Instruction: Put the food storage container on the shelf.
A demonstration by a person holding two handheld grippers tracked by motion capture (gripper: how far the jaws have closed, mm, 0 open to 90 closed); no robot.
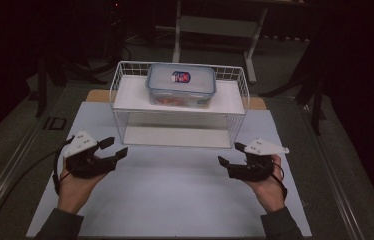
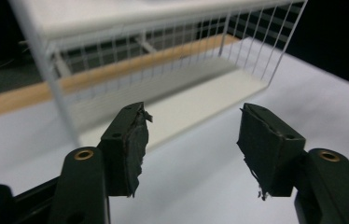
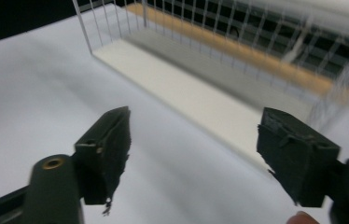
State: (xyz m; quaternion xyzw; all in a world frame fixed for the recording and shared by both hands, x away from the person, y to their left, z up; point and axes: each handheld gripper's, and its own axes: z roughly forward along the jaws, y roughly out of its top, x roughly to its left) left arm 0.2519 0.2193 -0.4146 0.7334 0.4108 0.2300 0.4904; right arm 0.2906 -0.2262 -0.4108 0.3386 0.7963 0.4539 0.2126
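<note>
A clear plastic food container [image 1: 181, 85] with a snap-on lid is seen on the top shelf of a white wire rack [image 1: 120, 90] at the far middle of the worktop [image 1: 175, 200]. A small red and blue label is stuck on the lid, but its print is too small to be read. Reddish contents are glimpsed through the container's front wall and cannot be made out further. The rack's lower shelf is seen through the wire front.

Nearer the person, well apart from the container, two grippers are held low over the white worktop. The left gripper [image 1: 113, 148] is held in the left hand [image 1: 75, 187] just beside the rack's front left corner. Its fingers [image 2: 133, 144] are spread wide, and nothing is held between them. The right gripper [image 1: 231, 154] is held in the right hand [image 1: 270, 190] near the rack's front right corner. Its fingers [image 3: 109, 149] are likewise spread wide, with nothing gripped.

In the gripper views the rack is blurred and cut off at the top edge. Beyond the worktop the room is dark, and the furniture there is hard to make out.
</note>
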